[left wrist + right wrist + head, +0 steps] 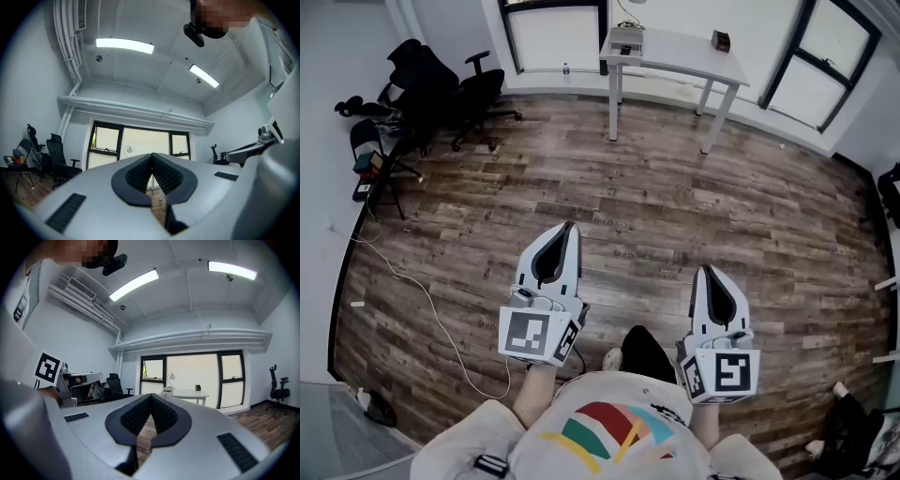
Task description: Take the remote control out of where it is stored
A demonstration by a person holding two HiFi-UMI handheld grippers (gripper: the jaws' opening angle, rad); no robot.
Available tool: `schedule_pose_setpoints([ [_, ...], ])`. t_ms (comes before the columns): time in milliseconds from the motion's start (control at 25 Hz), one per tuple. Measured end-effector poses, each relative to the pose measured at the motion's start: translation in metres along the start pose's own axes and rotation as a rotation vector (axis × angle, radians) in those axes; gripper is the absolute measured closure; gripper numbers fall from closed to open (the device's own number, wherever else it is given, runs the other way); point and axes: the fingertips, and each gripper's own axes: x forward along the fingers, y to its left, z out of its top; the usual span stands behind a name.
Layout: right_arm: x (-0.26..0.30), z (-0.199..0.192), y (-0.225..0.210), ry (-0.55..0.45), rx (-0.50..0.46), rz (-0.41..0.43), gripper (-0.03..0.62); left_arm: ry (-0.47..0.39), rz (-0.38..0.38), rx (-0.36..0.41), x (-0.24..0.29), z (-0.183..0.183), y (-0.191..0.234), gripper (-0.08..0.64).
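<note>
Remote control: not to be found in any view, so no telling yet where stored; likeliest guess, the white table [675,47] against the far window wall, with a pale flat box [625,39] at its left end and a small dark box [721,40] toward its right end, both too small from here to read. Left gripper [569,228] pressed together on nothing, right gripper [705,271] likewise pressed together and empty, both held out roughly level over bare wooden floor [675,206], well apart from the table. Judged as the search-and-approach step, with the task barely begun. To do it well: walk up to the table's front edge first and look down onto both boxes before committing either gripper. Steer clear of the office chairs [478,94] along the left wall and of the white cable [422,309] trailing over the floor on the left side. Spread the jaws only once plainly in sight of the remote or its holder. If shut inside a lidded box, steady the box with one gripper and lift the lid with the other. Then pinch the remote across its narrow sides, near the middle, and draw it out straight, so as not to drag the holder toward the table's edge. Keep the grip gentle enough to spare the buttons, yet firm enough against slipping.
</note>
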Motion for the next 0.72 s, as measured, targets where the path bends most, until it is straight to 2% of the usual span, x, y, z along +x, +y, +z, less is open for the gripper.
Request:
schedule_pose_setpoints([
  [160,0.012,0.001,-0.002,0.006,0.002,-0.001,0.591,-0.001,0.004,-0.019,0.007,-0.004,0.010,0.554],
  [360,0.047,-0.006,-0.019,-0.005,0.010,0.009,0.591,0.041,0.023,-0.012,0.031,-0.035,0.018,0.554],
  [600,0.113,-0.007,-0.052,-0.019,0.019,-0.009,0.592,0.015,0.056,0.029,0.095,-0.038,0.061,0.554],
  [720,0.148,-0.009,-0.067,-0.010,0.022,-0.011,0.591,0.008,0.047,0.038,0.131,-0.035,0.074,0.554],
])
